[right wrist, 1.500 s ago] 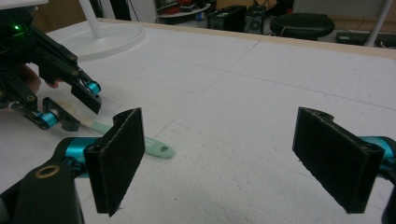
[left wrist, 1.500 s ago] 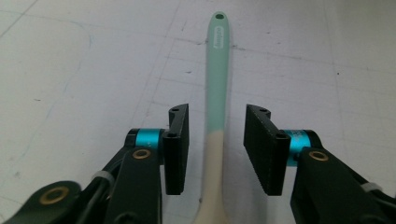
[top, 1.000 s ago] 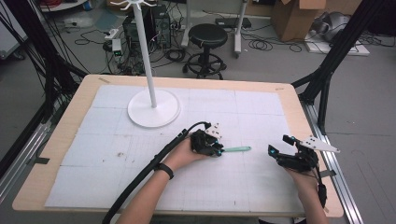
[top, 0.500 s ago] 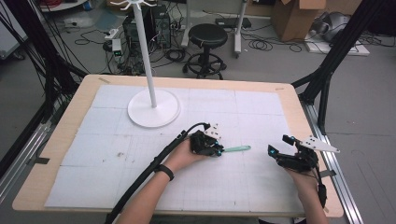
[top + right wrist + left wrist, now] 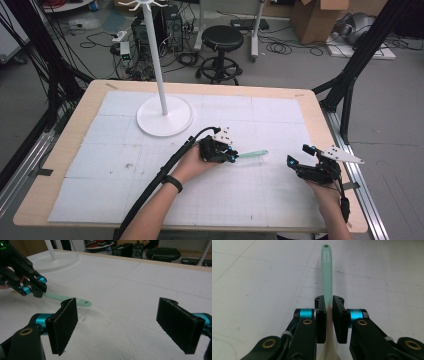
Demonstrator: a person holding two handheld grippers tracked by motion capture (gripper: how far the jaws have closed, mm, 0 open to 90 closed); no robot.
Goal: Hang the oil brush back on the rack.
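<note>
A slim utensil with a mint-green handle [image 5: 326, 270] lies low over the white mat, its holed end pointing away from my left gripper [image 5: 329, 315]. That gripper is shut on the handle, and a pale cream part of the utensil shows below the jaws. In the high view the left gripper [image 5: 231, 156] is at the table's middle, with the green handle [image 5: 253, 153] sticking out to its right. My right gripper [image 5: 297, 155] rests near the right edge, open and holding nothing. Its own view shows its jaws [image 5: 125, 325] wide apart, with the handle [image 5: 72, 300] and the left gripper [image 5: 35, 288] beyond them.
A white stand with a round base [image 5: 165, 120] and a tall pole [image 5: 156, 55] is at the back left of the mat. The wooden table edge [image 5: 345, 200] runs close by the right hand. A black stool [image 5: 222, 42] is beyond the table.
</note>
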